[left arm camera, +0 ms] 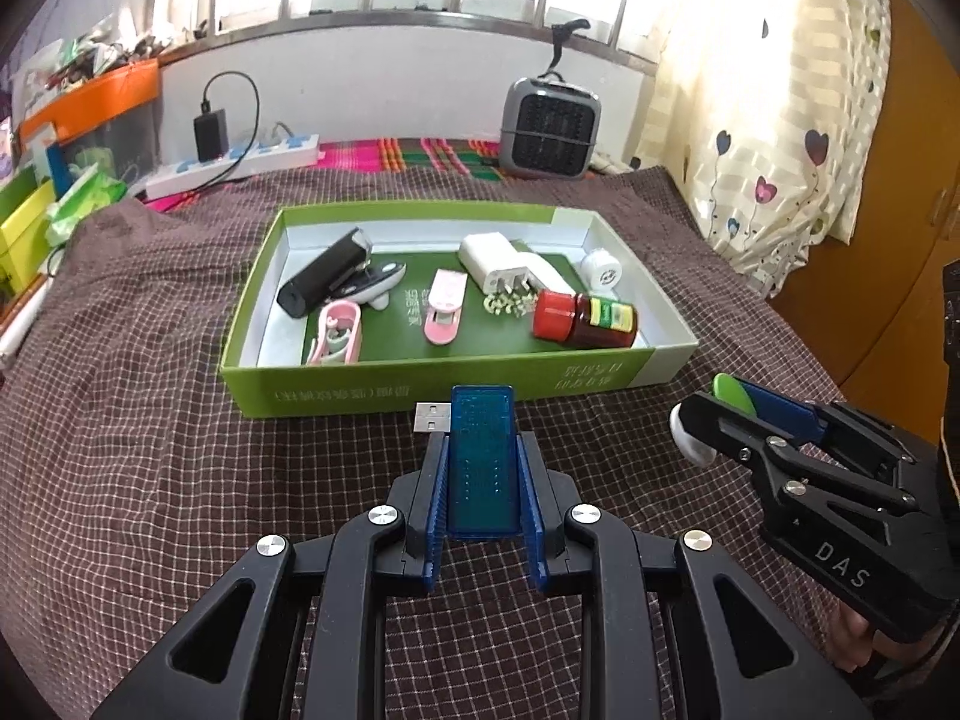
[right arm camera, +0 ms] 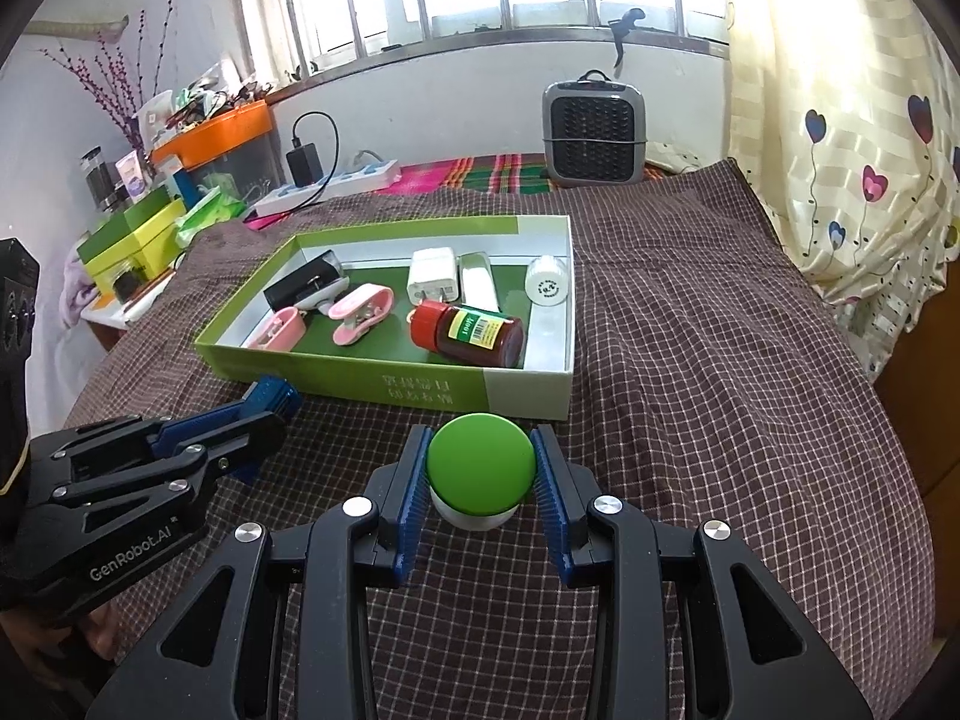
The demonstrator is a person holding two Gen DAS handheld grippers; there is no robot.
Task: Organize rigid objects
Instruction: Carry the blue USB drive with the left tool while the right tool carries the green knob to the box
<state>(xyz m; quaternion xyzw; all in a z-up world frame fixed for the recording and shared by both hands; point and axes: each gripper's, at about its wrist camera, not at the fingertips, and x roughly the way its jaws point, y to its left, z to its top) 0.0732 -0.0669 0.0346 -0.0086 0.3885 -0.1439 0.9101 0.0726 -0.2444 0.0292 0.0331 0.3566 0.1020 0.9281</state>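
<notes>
Translucent blue plastic USB stick (left arm camera: 482, 461) sits clamped lengthwise in the left tongs (left arm camera: 483, 474), metal plug poking out front-left, held just short of the near wall of the shallow green cardboard box (left arm camera: 384, 387). Round green-capped white jar (right arm camera: 481, 471) is pinched across its cap by the right tongs (right arm camera: 482, 468), also just before that wall. Both look staged for a drop into the box. Inside already: red-capped brown bottle (left arm camera: 585, 319), white charger (left arm camera: 492, 258), black power bank (left arm camera: 324, 281), pink clips (left arm camera: 445, 306). Free floor shows mid-box. Everything rests on a bed with a brown checked cover (left arm camera: 150, 420).
</notes>
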